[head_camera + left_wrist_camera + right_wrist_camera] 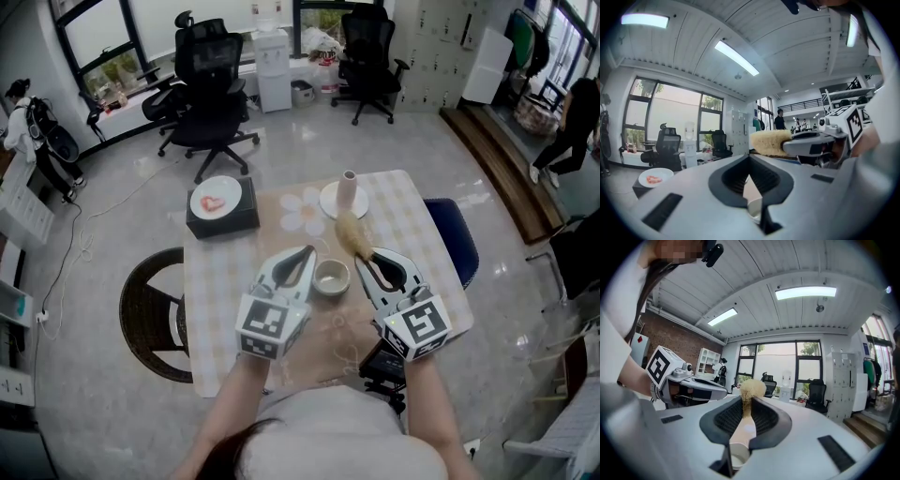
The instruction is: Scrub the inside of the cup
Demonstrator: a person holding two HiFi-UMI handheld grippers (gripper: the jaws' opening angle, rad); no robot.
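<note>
Because the cup [331, 277] stood loose on the checked surface [405, 223] with neither hand-held gripper holding it, we judged that pushing the brush [350, 234] in could tip it or slide it away. Nearest us, lower centre-left in the head view, the left hand-held gripper [307, 252] had its jaws pressed together on nothing we could name, its side just beside the cup. To the right, the right hand-held gripper [362, 255] was clamped on the brush's handle, with the bristles poking beyond the tips, above and right of the cup. Farther up, a plate [216, 199] rested on a black box [223, 222].
</note>
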